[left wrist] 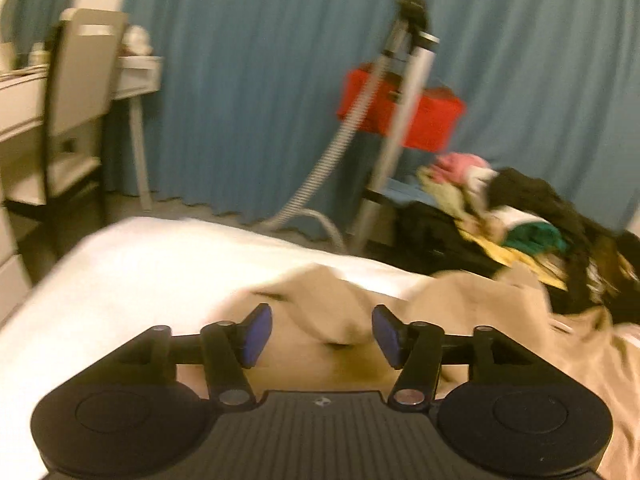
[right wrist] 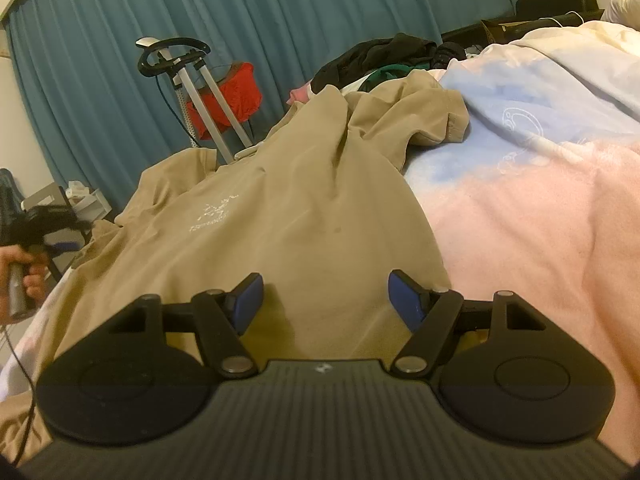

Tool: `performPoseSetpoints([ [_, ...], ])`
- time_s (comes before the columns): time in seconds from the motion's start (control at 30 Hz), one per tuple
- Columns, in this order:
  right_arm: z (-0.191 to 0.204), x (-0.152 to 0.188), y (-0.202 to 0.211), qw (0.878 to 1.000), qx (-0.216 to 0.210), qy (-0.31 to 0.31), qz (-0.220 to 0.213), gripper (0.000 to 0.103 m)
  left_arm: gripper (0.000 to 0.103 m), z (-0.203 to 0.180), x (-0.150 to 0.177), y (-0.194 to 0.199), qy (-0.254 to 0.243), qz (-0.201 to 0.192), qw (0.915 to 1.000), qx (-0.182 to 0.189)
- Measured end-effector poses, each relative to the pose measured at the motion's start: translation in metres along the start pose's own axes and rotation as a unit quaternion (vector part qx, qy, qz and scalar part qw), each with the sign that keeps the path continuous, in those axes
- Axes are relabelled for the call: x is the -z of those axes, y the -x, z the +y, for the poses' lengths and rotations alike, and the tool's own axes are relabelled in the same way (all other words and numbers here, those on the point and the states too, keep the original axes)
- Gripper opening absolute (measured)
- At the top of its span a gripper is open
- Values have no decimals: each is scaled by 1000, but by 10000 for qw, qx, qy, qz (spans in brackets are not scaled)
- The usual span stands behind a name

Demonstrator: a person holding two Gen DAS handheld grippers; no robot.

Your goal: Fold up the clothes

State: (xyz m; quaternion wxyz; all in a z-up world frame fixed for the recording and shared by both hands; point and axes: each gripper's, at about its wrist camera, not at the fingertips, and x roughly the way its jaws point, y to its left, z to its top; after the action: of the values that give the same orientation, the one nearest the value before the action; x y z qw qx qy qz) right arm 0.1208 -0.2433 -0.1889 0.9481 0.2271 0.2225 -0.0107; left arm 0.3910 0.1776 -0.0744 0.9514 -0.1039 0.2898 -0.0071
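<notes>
A tan T-shirt (right wrist: pixel 288 208) with a small white chest print lies spread and rumpled on the bed. My right gripper (right wrist: pixel 325 300) is open, just above the shirt's near hem. My left gripper (left wrist: pixel 322 334) is open, with a raised fold of the same tan shirt (left wrist: pixel 340 312) between its blue pads; whether the pads touch the cloth I cannot tell. In the right wrist view the left gripper (right wrist: pixel 60 246) shows at the far left, held in a hand beside the shirt's edge.
The bed has a white sheet (left wrist: pixel 140 264) and a pink-and-blue blanket (right wrist: pixel 532 184). A heap of mixed clothes (left wrist: pixel 520 216) lies past the shirt. Blue curtains (left wrist: pixel 260 80), a metal stand (right wrist: pixel 200 92) with red fabric, and a desk and chair (left wrist: pixel 76 92) stand beyond the bed.
</notes>
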Motion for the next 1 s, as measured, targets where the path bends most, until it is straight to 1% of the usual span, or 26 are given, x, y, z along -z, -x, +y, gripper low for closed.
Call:
performPoseSetpoints([
  [0.03, 0, 0, 0, 10000, 1, 6, 3, 72, 68, -12, 4, -8, -100, 32, 9999, 4],
  [0.07, 0, 0, 0, 10000, 4, 13, 7, 72, 69, -21, 8, -16, -214, 99, 9997, -90],
  [0.1, 0, 0, -1, 10000, 5, 17, 10, 72, 68, -28, 12, -24, -323, 198, 9989, -281],
  [0.13, 0, 0, -1, 10000, 2, 18, 13, 72, 61, -35, 16, -33, -432, 297, 9975, -471],
  [0.17, 0, 0, -1, 10000, -3, 18, 15, 72, 40, -40, 19, -39, -480, 366, 9961, -651],
  [0.2, -1, 1, -2, 10000, -13, 11, 10, 72, 30, -40, 20, -41, -399, 370, 9952, -810],
  [0.23, -1, 1, -2, 10000, -25, -3, 6, 72, 13, -37, 20, -41, -239, 374, 9949, -904],
  [0.27, -2, 1, -2, 10000, -38, -20, 4, 72, 7, -29, 16, -37, 33, 348, 9955, -879],
  [0.37, -3, 1, -2, 10000, -71, -60, -2, 72, 6, -8, -1, -14, 508, 77, 9946, -907],
  [0.4, -3, 1, -2, 9999, -80, -71, -3, 72, 6, -2, -6, -7, 597, -28, 9935, -969],
  [0.47, -3, 1, -2, 9999, -92, -87, 1, 72, 6, 12, -17, 6, 584, -243, 9878, -1421],
  [0.5, -3, 0, -2, 9999, -93, -87, 3, 72, 6, 18, -17, 4, 600, -198, 9845, -1636],
  [0.57, -2, 0, -2, 9999, -94, -81, 8, 72, 7, 29, -17, 2, 631, -106, 9764, -2062],
  [0.6, -2, 1, -3, 9999, -90, -68, 10, 72, 7, 32, -15, 4, 631, -50, 9744, -2158],
  [0.63, -2, 1, -3, 9999, -83, -55, 9, 72, 9, 31, -9, 10, 595, 28, 9779, -2006],
  [0.7, -2, 1, -3, 10000, -72, -25, 10, 72, 17, 28, 4, 23, 524, 185, 9839, -1701],
  [0.73, -2, 1, -3, 10000, -67, -8, 14, 72, 27, 26, 10, 29, 488, 264, 9864, -1548],
  [0.77, -1, 1, -4, 10000, -61, 10, 18, 72, 40, 25, 17, 35, 451, 342, 9886, -1394],
  [0.83, -2, 0, -5, 10000, -73, 26, 33, 72, 55, 24, 30, 54, 390, 505, 9924, -1049],
  [0.9, -2, 0, -5, 9999, -84, 31, 51, 72, 61, 37, 45, 103, 406, 713, 9954, -495],
  [0.93, -2, 0, -5, 9999, -92, 34, 60, 72, 67, 44, 53, 125, 415, 829, 9954, -236],
  [0.97, -2, -1, -5, 9999, -101, 38, 80, 72, 70, 49, 63, 145, 398, 945, 9947, -32],
  [1.0, -2, -2, -5, 9999, -109, 42, 104, 73, 71, 56, 71, 165, 360, 1005, 9943, 75],
])
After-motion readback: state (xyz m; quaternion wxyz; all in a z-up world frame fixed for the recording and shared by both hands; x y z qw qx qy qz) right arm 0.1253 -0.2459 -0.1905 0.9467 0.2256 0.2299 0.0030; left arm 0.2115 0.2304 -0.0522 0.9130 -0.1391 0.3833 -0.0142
